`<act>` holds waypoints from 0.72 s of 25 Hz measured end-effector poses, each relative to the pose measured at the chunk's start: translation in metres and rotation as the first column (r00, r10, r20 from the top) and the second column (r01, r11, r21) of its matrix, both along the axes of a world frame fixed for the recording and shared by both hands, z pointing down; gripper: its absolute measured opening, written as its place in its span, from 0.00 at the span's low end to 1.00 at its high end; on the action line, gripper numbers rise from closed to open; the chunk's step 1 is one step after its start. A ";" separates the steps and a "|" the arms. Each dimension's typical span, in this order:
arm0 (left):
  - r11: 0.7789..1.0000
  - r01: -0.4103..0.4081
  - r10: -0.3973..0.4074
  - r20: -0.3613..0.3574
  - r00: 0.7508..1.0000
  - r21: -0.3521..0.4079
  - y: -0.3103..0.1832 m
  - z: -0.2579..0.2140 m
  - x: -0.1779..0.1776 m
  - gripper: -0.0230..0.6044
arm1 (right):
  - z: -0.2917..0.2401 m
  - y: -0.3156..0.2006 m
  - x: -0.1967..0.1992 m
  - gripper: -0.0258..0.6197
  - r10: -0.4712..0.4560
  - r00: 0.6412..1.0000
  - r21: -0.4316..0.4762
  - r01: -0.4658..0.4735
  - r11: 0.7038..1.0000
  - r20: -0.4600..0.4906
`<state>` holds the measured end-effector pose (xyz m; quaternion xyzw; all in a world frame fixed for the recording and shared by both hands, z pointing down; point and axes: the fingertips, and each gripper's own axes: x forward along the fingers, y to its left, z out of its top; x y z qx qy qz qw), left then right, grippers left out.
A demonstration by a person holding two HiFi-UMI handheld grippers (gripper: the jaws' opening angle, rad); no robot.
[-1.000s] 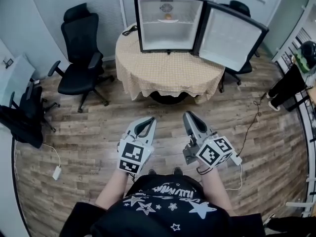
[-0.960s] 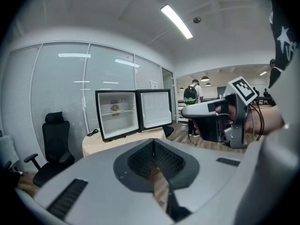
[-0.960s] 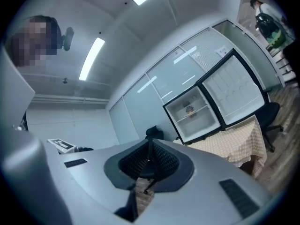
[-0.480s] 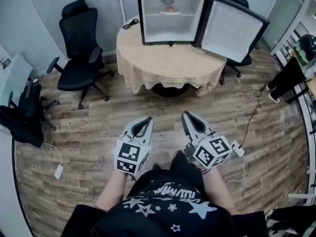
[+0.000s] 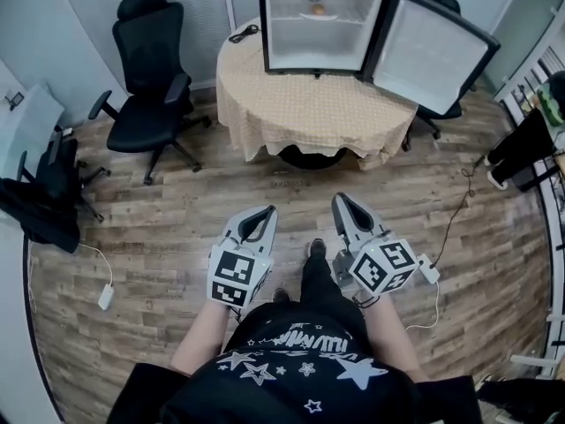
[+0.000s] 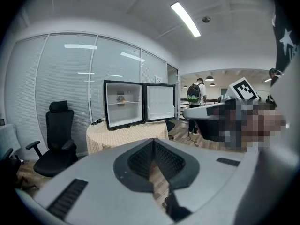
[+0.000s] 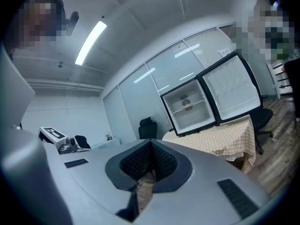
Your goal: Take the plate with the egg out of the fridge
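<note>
The black mini fridge [image 5: 263, 25] stands open on a round table [image 5: 309, 113] with a beige cloth, its door [image 5: 433, 51] swung out to the right. The plate with the egg [image 5: 318, 11] sits on the upper shelf, also visible as the plate [image 6: 121, 98] and the plate [image 7: 187, 102]. Both grippers hang over the wooden floor, well short of the table. My left gripper [image 5: 264, 211] is shut and empty, tips meeting [image 6: 153, 140]. My right gripper [image 5: 342, 200] is shut too [image 7: 151, 142], its jaws having just closed the last bit with nothing between them.
A black office chair [image 5: 146, 95] stands left of the table, another chair [image 5: 44, 197] at the far left, a third behind the fridge door. A white adapter [image 5: 106, 297] and a cable [image 5: 450, 228] lie on the floor. A person with a backpack [image 6: 194, 93] stands far off.
The fridge and table have shifted right and up in the head view as I step forward; a leg and foot now show between the grippers, which stay side by side.
</note>
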<state>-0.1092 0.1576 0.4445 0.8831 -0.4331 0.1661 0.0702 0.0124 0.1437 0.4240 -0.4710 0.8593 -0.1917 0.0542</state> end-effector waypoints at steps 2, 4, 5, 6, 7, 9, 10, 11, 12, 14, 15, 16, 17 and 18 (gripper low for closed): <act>1.000 0.007 -0.007 -0.010 1.000 0.003 -0.007 -0.002 0.000 0.05 | 0.001 -0.009 0.000 0.08 -0.009 1.000 -0.001 0.009 1.000 -0.002; 1.000 0.014 -0.014 -0.020 1.000 0.017 -0.016 -0.004 -0.001 0.05 | 0.001 -0.019 0.000 0.08 -0.019 1.000 0.006 0.019 1.000 -0.012; 1.000 0.020 -0.019 -0.025 1.000 0.023 -0.021 -0.005 -0.001 0.05 | 0.002 -0.023 0.000 0.08 -0.024 0.999 0.011 0.024 1.000 -0.024; 0.999 0.025 -0.024 -0.029 0.999 0.028 -0.026 -0.005 0.000 0.05 | 0.002 -0.028 0.001 0.08 -0.028 0.999 0.018 0.029 0.999 -0.039; 0.999 0.029 -0.028 -0.033 0.999 0.030 -0.032 -0.006 0.001 0.05 | 0.002 -0.033 0.002 0.08 -0.032 0.998 0.025 0.034 0.999 -0.054; 0.999 0.032 -0.030 -0.036 0.999 0.033 -0.045 -0.008 0.006 0.05 | 0.002 -0.046 0.005 0.08 -0.040 0.996 0.033 0.043 0.999 -0.074; 0.999 0.032 -0.031 -0.036 0.999 0.034 -0.052 -0.009 0.010 0.05 | 0.002 -0.053 0.007 0.08 -0.044 0.996 0.033 0.047 0.998 -0.078; 0.999 0.032 -0.031 -0.039 0.999 0.033 -0.060 -0.010 0.014 0.05 | 0.002 -0.061 0.010 0.08 -0.048 0.996 0.032 0.050 0.998 -0.078; 0.999 0.033 -0.031 -0.041 0.999 0.030 -0.068 -0.010 0.018 0.05 | 0.003 -0.069 0.014 0.08 -0.049 0.996 0.030 0.052 0.998 -0.076; 0.999 0.029 -0.028 -0.045 0.999 0.027 -0.084 -0.010 0.027 0.05 | 0.003 -0.087 0.022 0.08 -0.047 0.996 0.030 0.049 0.998 -0.072; 0.999 0.025 -0.023 -0.045 0.999 0.026 -0.092 -0.009 0.030 0.05 | 0.003 -0.096 0.026 0.08 -0.045 0.997 0.029 0.047 0.998 -0.069; 0.999 0.020 -0.019 -0.047 0.999 0.025 -0.101 -0.010 0.034 0.05 | 0.003 -0.105 0.030 0.08 -0.043 0.997 0.028 0.045 0.999 -0.067; 1.000 0.016 -0.015 -0.051 0.999 0.025 -0.110 -0.010 0.037 0.05 | 0.003 -0.114 0.034 0.08 -0.040 0.997 0.027 0.042 0.999 -0.066; 1.000 0.013 -0.011 -0.056 0.998 0.024 -0.119 -0.011 0.041 0.05 | 0.003 -0.124 0.038 0.08 -0.035 0.997 0.025 0.037 0.999 -0.064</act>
